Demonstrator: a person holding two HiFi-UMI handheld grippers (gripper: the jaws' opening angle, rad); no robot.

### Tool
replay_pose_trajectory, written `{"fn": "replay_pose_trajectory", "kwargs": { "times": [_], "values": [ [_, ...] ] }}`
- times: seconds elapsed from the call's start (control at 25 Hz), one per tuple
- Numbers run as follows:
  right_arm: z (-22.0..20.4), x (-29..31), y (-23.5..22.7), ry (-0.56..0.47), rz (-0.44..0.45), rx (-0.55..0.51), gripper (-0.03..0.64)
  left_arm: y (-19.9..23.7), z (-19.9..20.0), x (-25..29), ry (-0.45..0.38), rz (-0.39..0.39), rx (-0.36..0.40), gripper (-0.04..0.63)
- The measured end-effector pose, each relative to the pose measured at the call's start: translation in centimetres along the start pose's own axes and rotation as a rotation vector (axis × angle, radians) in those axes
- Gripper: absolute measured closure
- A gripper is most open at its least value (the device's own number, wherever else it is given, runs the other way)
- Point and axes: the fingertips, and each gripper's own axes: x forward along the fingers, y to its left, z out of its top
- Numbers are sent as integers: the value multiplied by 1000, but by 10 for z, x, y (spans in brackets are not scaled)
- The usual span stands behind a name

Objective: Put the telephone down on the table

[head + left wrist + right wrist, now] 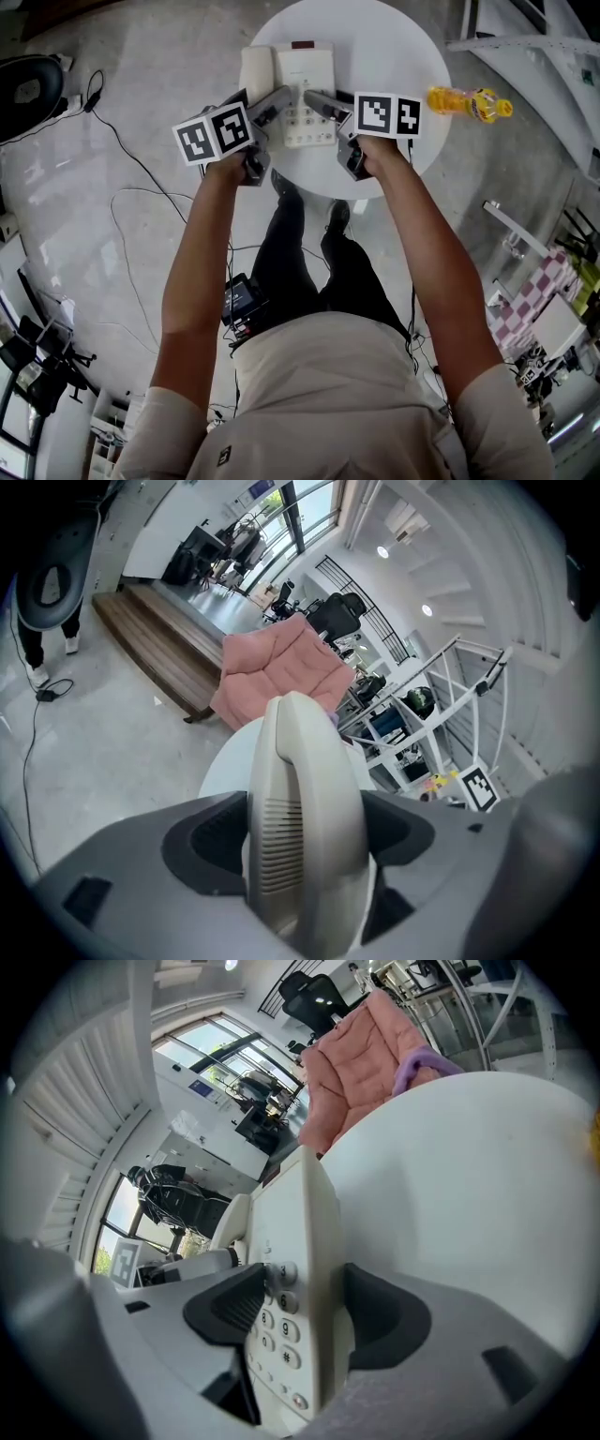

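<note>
Head view | left gripper [279,97] clamps handset [256,73] | right gripper [317,99] pinches telephone base [305,70]

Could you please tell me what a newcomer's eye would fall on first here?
A cream telephone over the round white table stands out, gripped from both sides: the left tool is shut on its handset, the right tool on the keypad edge. A yellow bottle lies by the table's right rim.
</note>
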Motion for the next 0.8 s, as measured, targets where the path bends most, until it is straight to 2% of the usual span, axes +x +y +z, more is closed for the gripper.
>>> {"fn": "replay_pose_trajectory", "kwargs": {
  "times": [0.28,0.44,0.68,0.8],
  "values": [
    [-4,4,-8,25,-51,-58,362,9,-12,6,29,34,18,251],
    [-6,9,-12,29,-62,-57,359,13,-13,9,32,52,30,261],
    [-9,10,-18,22,-70,-51,350,10,-15,10,24,48,69,259],
    [-9,8,-20,28,-103,-88,344,9,-16,10,23,39,81,259]
  ]
}}
